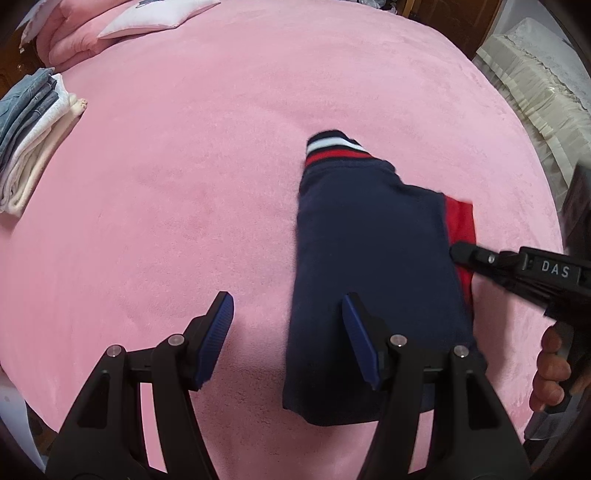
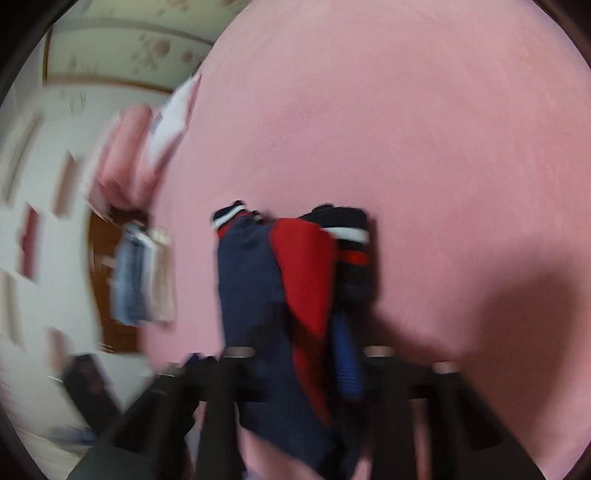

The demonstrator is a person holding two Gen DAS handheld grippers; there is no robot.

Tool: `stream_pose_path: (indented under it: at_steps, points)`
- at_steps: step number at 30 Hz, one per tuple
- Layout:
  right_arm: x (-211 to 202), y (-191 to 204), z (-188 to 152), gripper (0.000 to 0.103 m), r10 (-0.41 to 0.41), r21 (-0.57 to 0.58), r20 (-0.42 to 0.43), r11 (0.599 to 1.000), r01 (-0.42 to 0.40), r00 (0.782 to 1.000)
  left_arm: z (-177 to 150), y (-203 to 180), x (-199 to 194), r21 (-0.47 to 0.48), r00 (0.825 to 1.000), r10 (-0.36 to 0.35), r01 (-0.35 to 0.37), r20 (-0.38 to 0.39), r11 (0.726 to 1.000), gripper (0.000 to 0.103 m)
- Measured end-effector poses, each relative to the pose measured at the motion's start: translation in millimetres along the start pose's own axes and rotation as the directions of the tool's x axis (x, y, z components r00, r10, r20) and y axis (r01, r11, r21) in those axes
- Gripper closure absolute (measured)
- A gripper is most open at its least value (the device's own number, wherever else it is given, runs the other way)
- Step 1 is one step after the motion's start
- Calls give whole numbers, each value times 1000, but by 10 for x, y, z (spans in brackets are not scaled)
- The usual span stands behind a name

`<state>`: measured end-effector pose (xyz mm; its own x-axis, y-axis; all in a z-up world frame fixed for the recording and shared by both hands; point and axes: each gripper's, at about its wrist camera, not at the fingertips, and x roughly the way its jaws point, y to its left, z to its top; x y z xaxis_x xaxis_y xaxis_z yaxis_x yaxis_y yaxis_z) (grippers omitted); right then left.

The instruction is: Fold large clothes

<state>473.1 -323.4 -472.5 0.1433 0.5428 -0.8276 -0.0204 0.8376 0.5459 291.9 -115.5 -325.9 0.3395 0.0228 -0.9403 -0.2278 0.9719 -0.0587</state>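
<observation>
Left wrist: folded clothes stack [image 1: 33, 136] and pillow [image 1: 155, 16] edge the pink bed [image 1: 184, 184].

Pink all over the plush bed cover [image 1: 221, 166]. Navy blue across the folded garment [image 1: 369, 258], with a red panel [image 1: 460, 221] at one edge and a cuff [image 1: 334, 146] banded in navy, white and red. Black on the left tool [image 1: 288, 332], with ribbed blue pads [image 1: 218, 332]. Black too on the right tool [image 1: 458, 254], lettered in white on its body. Faded denim blue, white and cream in the stack of folded clothes [image 1: 33, 136]. White on the pillow [image 1: 155, 16]; pale pink on the folded blanket [image 1: 74, 40] beside it.
</observation>
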Motion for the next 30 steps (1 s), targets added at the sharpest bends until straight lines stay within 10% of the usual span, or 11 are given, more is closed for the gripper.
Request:
stream_pose_path:
  at_steps: [5,9,14,22,26,30]
  points:
    - [-154,436,84,95,92,-236,45,968,-78,995,20,12,74,-15,1000,5,-5,-16,1000,45]
    - [-99,314,84,96,-96,-204,-2,975,94,995,45,12,138,-31,999,-24,23,-45,999,45]
    - [-149,-183,-73,96,-132,-33,-1,991,132,991,67,-110,200,4,994,-88,88,-57,996,44]
    - [-441,72,-189,86,-361,-144,98,917,372,928,253,-372,17,172,999,-26,33,-42,985,48]
    - [-768,276,-195,85,-210,-197,207,948,251,955,481,-444,-45,229,996,-88,84,6,970,67]
    - [-535,409,-63,85,-18,-243,85,969,38,996,800,-437,249,181,990,-134,141,-50,973,93]
